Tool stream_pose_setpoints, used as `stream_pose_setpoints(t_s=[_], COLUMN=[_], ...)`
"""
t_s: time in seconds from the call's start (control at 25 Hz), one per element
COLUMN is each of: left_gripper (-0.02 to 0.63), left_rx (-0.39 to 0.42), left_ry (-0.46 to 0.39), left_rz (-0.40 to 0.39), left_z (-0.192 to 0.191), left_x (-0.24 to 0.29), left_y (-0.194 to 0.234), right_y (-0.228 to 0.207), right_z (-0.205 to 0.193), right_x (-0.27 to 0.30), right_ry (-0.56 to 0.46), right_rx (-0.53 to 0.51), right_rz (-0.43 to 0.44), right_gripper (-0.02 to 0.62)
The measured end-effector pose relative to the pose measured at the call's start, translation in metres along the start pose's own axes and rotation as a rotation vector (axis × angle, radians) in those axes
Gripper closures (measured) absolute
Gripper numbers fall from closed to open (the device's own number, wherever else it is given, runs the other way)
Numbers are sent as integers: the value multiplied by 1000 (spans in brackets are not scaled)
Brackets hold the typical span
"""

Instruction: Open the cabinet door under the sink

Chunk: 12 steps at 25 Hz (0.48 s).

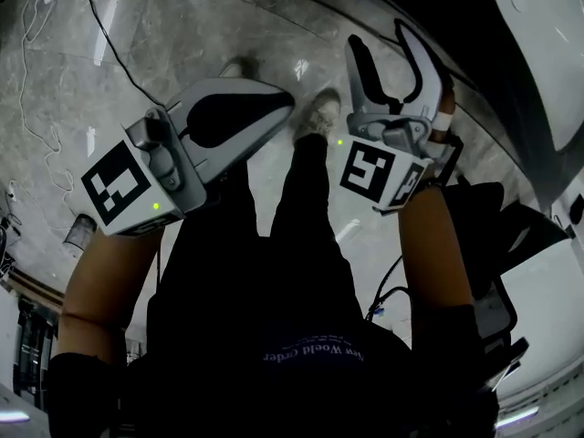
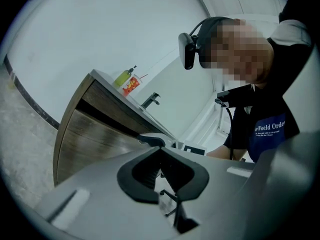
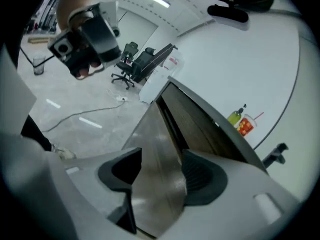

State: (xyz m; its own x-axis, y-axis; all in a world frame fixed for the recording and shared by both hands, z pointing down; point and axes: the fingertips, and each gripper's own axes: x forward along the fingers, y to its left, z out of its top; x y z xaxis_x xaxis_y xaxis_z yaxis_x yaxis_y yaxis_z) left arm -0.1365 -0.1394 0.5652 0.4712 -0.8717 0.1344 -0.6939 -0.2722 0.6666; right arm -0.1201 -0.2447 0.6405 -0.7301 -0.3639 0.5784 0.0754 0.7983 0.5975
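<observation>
The cabinet door (image 3: 157,159) sits under the counter (image 3: 226,129), ahead of the right gripper (image 1: 379,36), whose fingers (image 3: 200,176) stand apart and empty. The left gripper (image 1: 278,103) has its fingers together. Expect a stiff, smooth, hinged panel, probably light; take hold at its free edge.

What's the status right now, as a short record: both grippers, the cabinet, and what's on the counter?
Left gripper: shut, empty, held over the floor
Right gripper: open, nothing gripped, aimed toward the cabinet
Cabinet: wood front, neither gripper touching it
Counter: yellow-green bottle, faucet
</observation>
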Motion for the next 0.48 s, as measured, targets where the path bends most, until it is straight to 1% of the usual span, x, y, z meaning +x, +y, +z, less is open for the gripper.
stream_pose_setpoints(t_s=[0.24,0.36,0.48], left_gripper=[604,604,604], left_rx=[-31,-27,-30], left_ry=[-24,-25,-31], left_rz=[0,-6,1], left_z=[3,3,2], left_x=[-46,-56,-57], left_y=[26,31,33], right_y=[24,30,29], right_z=[32,39,29], right_x=[39,49,56], right_ry=[75,106,158], right_rx=[-175,-255,-332], right_rz=[-101,-136,-161], right_gripper=[265,247,235])
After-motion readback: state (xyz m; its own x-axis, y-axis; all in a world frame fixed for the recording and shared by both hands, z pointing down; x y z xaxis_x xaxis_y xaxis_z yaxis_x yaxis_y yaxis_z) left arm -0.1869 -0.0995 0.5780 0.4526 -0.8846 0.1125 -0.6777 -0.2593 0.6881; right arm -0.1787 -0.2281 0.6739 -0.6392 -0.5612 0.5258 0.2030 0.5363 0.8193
